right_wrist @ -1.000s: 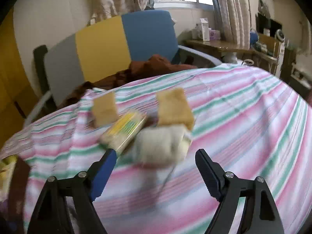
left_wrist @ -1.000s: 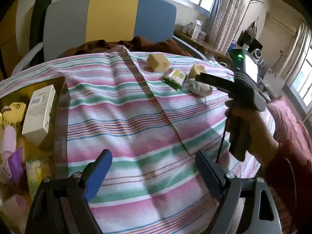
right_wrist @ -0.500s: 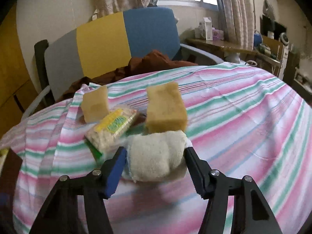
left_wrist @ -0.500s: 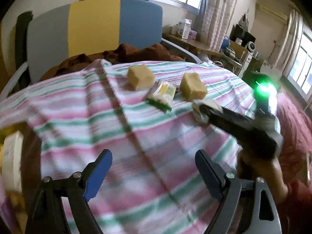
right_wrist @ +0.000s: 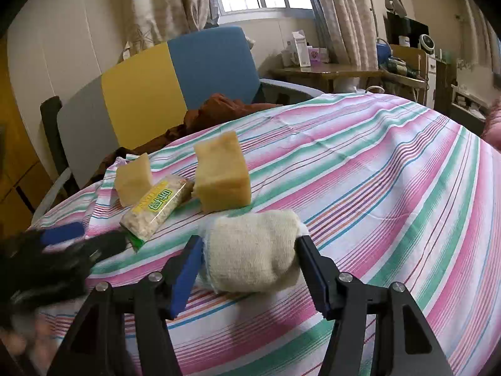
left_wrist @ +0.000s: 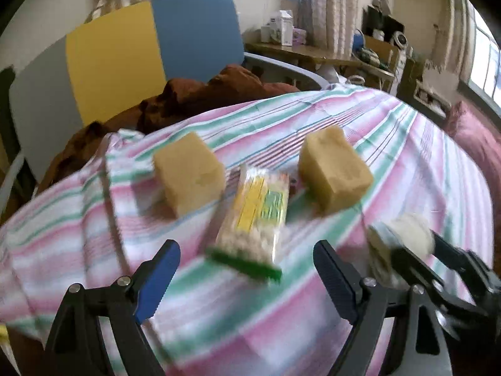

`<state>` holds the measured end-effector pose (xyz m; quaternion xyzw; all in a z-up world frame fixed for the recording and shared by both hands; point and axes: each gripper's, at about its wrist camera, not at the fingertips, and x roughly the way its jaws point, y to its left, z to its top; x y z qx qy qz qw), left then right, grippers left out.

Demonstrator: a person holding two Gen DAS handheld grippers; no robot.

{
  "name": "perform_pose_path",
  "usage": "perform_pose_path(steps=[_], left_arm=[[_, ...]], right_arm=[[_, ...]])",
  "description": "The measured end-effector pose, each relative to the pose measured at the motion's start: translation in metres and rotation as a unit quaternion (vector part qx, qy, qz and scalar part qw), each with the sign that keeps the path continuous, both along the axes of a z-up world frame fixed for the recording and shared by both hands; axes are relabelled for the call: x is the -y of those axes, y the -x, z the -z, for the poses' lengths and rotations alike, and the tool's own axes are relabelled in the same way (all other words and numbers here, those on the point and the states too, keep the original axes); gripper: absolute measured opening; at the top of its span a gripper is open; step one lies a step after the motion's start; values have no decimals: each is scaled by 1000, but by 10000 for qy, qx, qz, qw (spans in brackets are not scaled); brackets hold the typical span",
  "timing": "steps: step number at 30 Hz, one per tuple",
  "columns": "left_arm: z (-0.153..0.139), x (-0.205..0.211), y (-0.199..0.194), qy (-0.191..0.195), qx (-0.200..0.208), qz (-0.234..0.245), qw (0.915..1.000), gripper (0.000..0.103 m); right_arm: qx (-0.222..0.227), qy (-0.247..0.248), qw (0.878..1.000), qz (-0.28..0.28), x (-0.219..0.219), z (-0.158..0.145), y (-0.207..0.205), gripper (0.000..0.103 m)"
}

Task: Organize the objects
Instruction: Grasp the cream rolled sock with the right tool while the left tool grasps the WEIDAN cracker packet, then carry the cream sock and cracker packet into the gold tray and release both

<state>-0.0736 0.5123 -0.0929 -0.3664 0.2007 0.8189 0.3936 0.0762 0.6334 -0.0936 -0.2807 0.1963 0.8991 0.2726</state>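
Observation:
My right gripper [right_wrist: 247,266] is shut on a rolled cream sock [right_wrist: 250,250], held just above the striped cloth [right_wrist: 375,188]; it also shows at the right of the left wrist view [left_wrist: 404,235]. My left gripper [left_wrist: 247,269] is open and empty, just in front of a clear snack packet [left_wrist: 256,216] with a yellow-green label. Two yellow sponge blocks flank the packet, one left [left_wrist: 188,178] and one right [left_wrist: 335,175]. In the right wrist view the packet [right_wrist: 156,210] and the sponges [right_wrist: 222,175] lie behind the sock.
A chair with a grey, yellow and blue back [right_wrist: 156,94] stands behind the table, with brown cloth [left_wrist: 194,97] piled on it. A wooden desk with boxes [right_wrist: 328,69] stands at the back right. A pink cushion [left_wrist: 476,144] lies at the right.
My right gripper has closed on the sock and lifted it a little. My left gripper has swung right and forward toward the snack packet, away from the yellow box at the left.

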Motion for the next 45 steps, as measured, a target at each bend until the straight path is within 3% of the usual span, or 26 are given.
perform_pose_path(steps=[3, 5, 8, 12, 16, 28, 38, 45], left_arm=[[10, -14, 5, 90, -175, 211, 9996, 87], [19, -17, 12, 131, 13, 235, 9996, 72], [25, -16, 17, 79, 208, 260, 9994, 61], [25, -11, 17, -59, 314, 286, 9991, 59], [22, -7, 14, -213, 314, 351, 9987, 50], [5, 27, -13, -631, -305, 56, 9975, 49], [7, 57, -35, -654, -314, -26, 9974, 49], [9, 83, -52, -688, -284, -106, 9972, 49]], right_arm=[[-77, 63, 10000, 7, -2, 1, -2, 63], [-111, 89, 9999, 10, -2, 2, -4, 63], [-128, 94, 9999, 3, -2, 3, -4, 63], [-132, 84, 9999, 3, -2, 3, -5, 63], [-99, 36, 9999, 10, 0, 3, -4, 63], [139, -333, 9993, 69, 9, 2, 2, 63], [292, -602, 9975, 210, 17, -1, 3, 62], [96, -794, 9964, 267, 25, -9, -5, 58]])
